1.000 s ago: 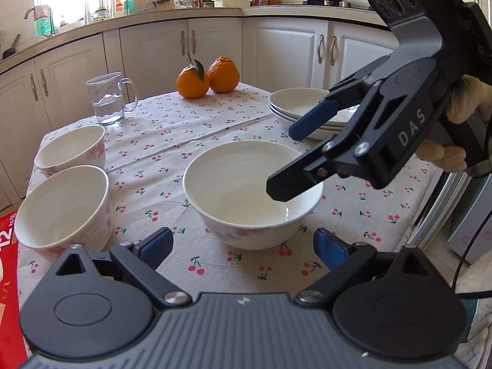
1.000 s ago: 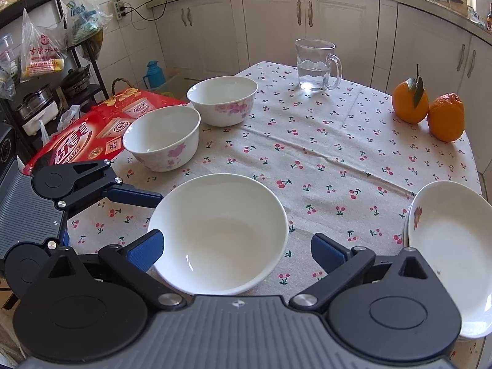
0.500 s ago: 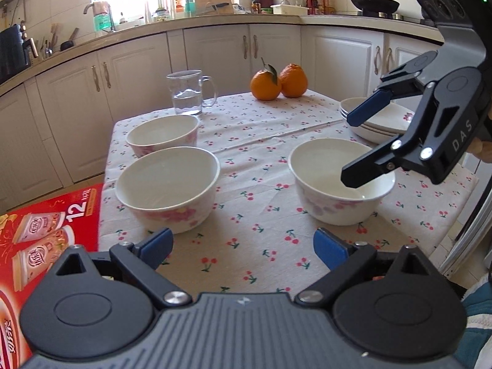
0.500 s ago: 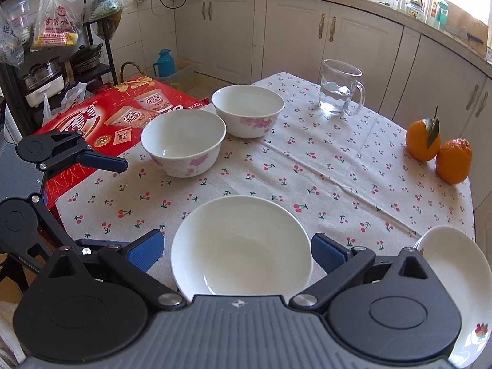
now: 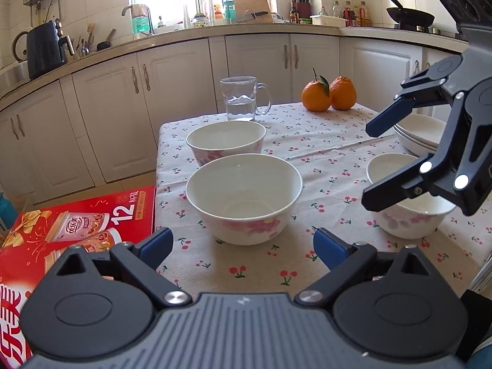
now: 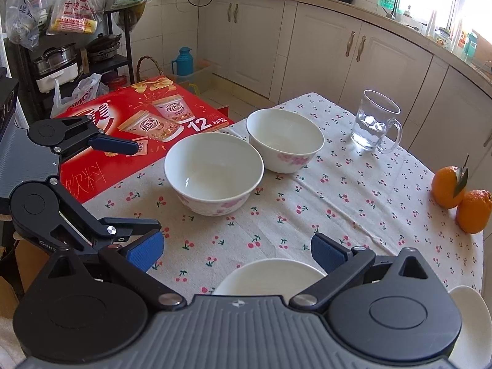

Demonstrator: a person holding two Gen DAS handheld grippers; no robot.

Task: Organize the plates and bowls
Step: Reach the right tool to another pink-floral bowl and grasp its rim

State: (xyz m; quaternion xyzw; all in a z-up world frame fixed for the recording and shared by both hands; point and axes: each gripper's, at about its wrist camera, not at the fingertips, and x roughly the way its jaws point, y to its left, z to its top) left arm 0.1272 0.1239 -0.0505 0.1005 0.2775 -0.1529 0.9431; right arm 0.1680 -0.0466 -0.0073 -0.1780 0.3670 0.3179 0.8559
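Three white bowls with pink flowers stand on the cherry-print tablecloth [image 5: 323, 166]. In the left wrist view my left gripper [image 5: 243, 244] is open, just short of the nearest bowl [image 5: 244, 196]. A second bowl [image 5: 226, 141] stands right behind that one. My right gripper [image 5: 375, 161] hangs open over the third bowl [image 5: 409, 212] on the right, with stacked plates [image 5: 421, 135] beyond it. From the right wrist, the right gripper [image 6: 236, 252] is open above that third bowl [image 6: 270, 276]. The other two bowls [image 6: 213, 172] [image 6: 284, 140] lie ahead. The left gripper [image 6: 143, 186] shows at the left, open and holding nothing.
A glass mug of water [image 5: 243, 98] and two oranges [image 5: 329, 93] stand at the table's far side. A red drinks carton [image 6: 138, 129] lies off the table's left edge. A plate rim [image 6: 470, 323] shows at the lower right. Cabinets ring the room.
My left gripper has swung left, from facing the right-hand bowl to facing the middle one. The right gripper has tipped up and pulled back; its bowl has slid to the bottom of its view.
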